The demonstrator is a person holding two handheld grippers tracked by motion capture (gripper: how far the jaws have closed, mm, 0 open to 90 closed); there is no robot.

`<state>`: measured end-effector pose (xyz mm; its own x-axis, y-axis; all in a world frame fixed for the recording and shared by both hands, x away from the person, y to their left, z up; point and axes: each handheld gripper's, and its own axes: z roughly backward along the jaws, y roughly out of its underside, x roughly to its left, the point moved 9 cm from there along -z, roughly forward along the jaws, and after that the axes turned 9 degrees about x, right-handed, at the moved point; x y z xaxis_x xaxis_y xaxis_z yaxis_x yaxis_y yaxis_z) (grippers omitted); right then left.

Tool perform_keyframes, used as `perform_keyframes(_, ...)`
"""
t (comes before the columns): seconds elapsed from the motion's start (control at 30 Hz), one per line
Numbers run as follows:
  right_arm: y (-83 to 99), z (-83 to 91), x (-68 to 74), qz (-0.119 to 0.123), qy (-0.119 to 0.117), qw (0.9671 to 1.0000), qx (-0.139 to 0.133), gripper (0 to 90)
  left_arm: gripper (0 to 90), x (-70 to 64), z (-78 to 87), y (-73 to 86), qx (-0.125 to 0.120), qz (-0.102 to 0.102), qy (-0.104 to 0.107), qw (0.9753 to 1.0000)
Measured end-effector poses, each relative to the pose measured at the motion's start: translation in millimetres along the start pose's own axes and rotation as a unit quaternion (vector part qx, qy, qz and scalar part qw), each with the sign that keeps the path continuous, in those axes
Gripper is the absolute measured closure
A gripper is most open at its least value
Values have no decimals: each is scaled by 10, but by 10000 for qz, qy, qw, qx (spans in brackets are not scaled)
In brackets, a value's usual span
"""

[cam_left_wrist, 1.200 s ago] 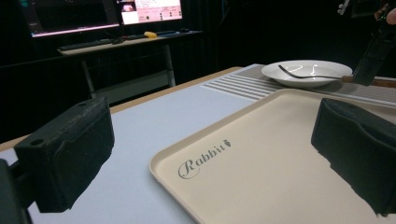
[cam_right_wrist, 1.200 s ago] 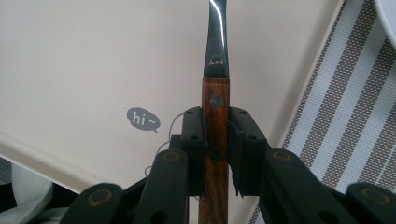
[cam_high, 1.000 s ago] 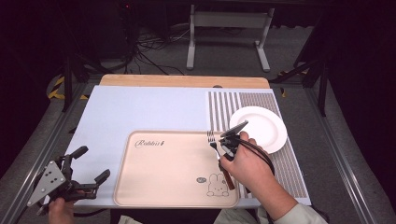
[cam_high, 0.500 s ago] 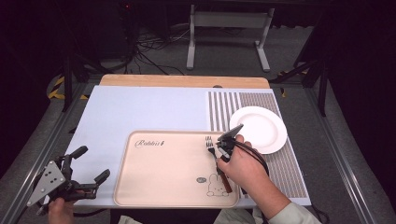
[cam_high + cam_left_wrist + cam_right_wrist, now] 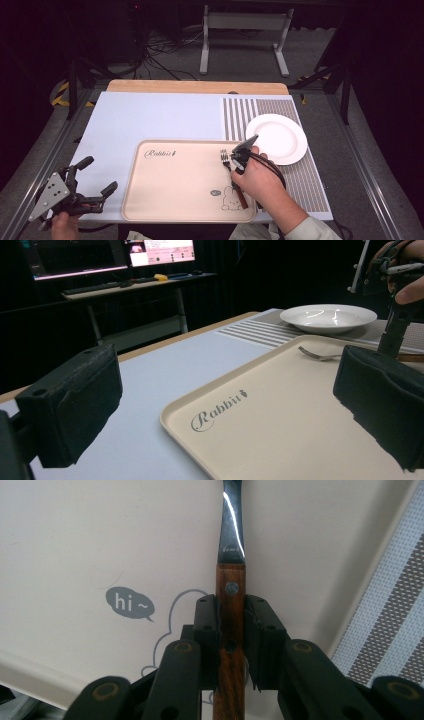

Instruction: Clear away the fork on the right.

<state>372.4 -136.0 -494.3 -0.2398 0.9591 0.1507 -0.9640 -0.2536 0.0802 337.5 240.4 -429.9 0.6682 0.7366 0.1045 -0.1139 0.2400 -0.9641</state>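
Note:
A fork with a brown wooden handle lies low over the right part of the beige tray, tines pointing away from me. My right gripper is shut on the handle just behind the metal neck. In the right gripper view both jaws of the right gripper press the fork from either side, above the tray's rabbit drawing. My left gripper stands open off the tray's left edge, and between its wide-apart jaws there is nothing but the tray beyond. The fork lies at the tray's far side.
A white plate sits empty on the striped mat right of the tray. A pale blue mat covers the table beyond the tray. A metal stand and cables are on the floor past the table's far edge.
My right gripper has carried the fork a little toward me and down, from near the plate's edge to the tray's right side. The left gripper has stayed still.

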Motion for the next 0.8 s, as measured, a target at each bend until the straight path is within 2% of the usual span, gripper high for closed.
perform_keyframes(0.47,3,-52,18,33,-28,9999,108,771,2,0,3,-2,0,-23,-3,10000)
perform_keyframes(0.57,0,-62,19,68,-43,9999,113,739,2,1,4,-2,8,-23,-1,10000)
perform_keyframes(0.63,-4,-74,14,134,-24,9999,90,653,2,4,6,-6,-18,-14,-15,10000)
perform_keyframes(0.8,-40,-91,7,470,34,9988,-156,420,2,2,4,-3,-9,-10,-3,10000)
